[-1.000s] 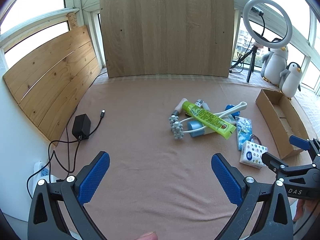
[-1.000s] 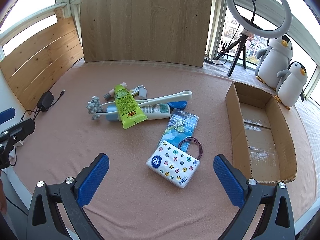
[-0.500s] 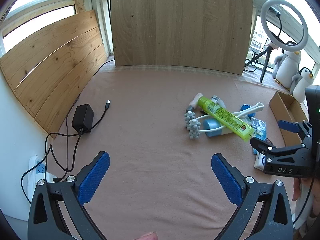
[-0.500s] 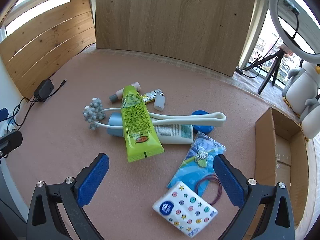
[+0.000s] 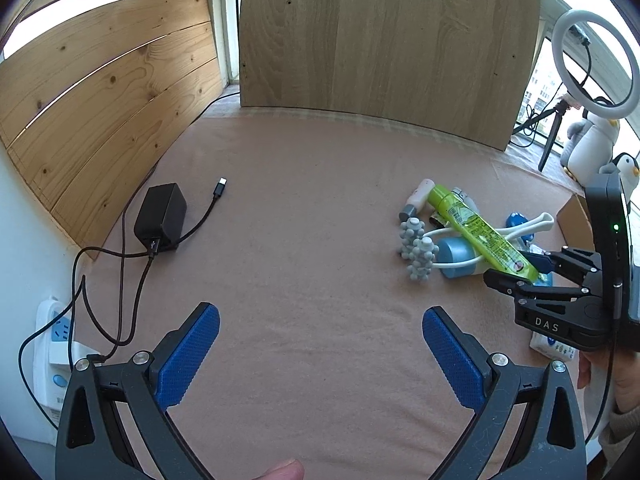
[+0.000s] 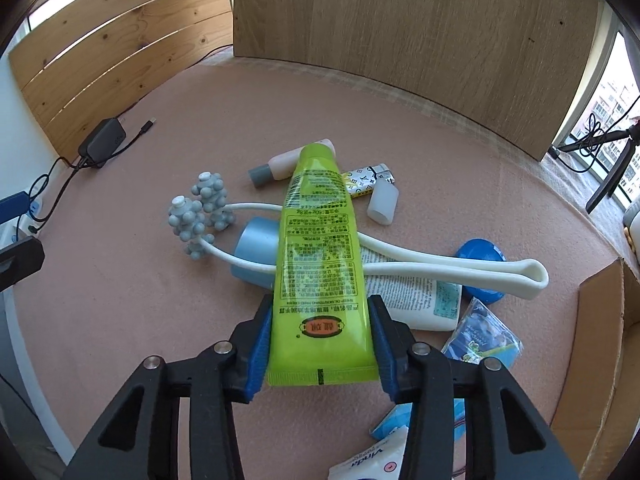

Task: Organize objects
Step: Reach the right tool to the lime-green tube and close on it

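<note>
A lime-green tube [image 6: 316, 248] lies on top of a pile: a white roller massager with grey knobbed balls [image 6: 200, 216], a white tube with a blue cap [image 6: 256, 256], a lighter [image 6: 366, 180], a small bottle [image 6: 280, 166] and a blue lid [image 6: 482, 256]. My right gripper [image 6: 320, 332] is shut on the green tube's flat crimped end, one blue pad on each edge. In the left wrist view, the same tube [image 5: 480, 232] and right gripper [image 5: 520, 268] sit at the right. My left gripper [image 5: 320, 344] stands wide open over bare cloth, holding nothing.
A cardboard box [image 6: 600, 340] stands open at the right. A blue packet [image 6: 484, 340] and a tissue pack [image 6: 372, 460] lie near my right gripper. A black charger [image 5: 160, 214] with cables and a power strip [image 5: 56, 344] sit at the left. Wooden boards wall the back and left.
My right gripper moved forward and down to the pile and shut on the green tube's end. The left gripper drifted slightly left and stayed open.
</note>
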`<action>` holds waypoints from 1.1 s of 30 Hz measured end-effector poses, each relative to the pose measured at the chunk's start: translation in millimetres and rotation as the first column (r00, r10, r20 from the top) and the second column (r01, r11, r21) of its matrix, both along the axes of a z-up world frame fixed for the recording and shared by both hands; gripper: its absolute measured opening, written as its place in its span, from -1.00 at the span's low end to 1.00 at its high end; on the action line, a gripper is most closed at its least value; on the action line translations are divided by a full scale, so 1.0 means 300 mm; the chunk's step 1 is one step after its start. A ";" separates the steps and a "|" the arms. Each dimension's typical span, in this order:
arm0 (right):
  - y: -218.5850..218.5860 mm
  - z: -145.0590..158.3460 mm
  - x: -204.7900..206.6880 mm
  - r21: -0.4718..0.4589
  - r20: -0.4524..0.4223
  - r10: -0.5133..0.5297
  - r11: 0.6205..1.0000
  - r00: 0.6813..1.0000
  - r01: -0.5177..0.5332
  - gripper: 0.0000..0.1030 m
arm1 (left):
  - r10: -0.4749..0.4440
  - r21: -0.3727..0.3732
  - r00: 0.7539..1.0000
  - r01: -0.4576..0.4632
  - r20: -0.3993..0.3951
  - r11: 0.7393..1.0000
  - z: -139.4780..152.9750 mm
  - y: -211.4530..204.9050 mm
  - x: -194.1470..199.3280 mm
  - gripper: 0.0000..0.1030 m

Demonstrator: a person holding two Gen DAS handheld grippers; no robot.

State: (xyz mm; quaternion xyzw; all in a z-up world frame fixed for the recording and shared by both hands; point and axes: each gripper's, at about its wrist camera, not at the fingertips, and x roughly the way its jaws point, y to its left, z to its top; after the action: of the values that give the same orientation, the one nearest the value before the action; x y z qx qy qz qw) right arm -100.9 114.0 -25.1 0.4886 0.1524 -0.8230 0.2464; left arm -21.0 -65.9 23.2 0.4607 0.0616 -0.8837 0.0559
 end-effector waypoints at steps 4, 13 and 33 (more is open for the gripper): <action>-0.008 0.009 0.094 -0.035 -0.007 0.018 0.999 1.000 -0.018 -0.22 | -0.024 0.033 0.999 0.023 0.026 0.999 -0.034 0.014 -0.019 1.00; -0.022 -0.063 0.443 -0.059 0.020 0.049 0.997 0.999 -0.048 -0.23 | -0.008 0.197 0.987 -0.024 0.159 0.980 -0.181 0.059 -0.021 1.00; -0.008 -0.078 0.599 -0.051 -0.030 0.030 0.998 0.999 -0.031 -0.10 | 0.023 0.079 0.988 -0.036 0.155 0.996 -0.317 0.244 -0.021 1.00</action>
State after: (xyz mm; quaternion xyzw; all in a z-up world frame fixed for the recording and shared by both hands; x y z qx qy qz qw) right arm 78.9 111.7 -48.4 0.4676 0.1422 -0.8299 0.2691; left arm -27.4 7.3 -72.0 0.5285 0.1000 -0.8413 0.0547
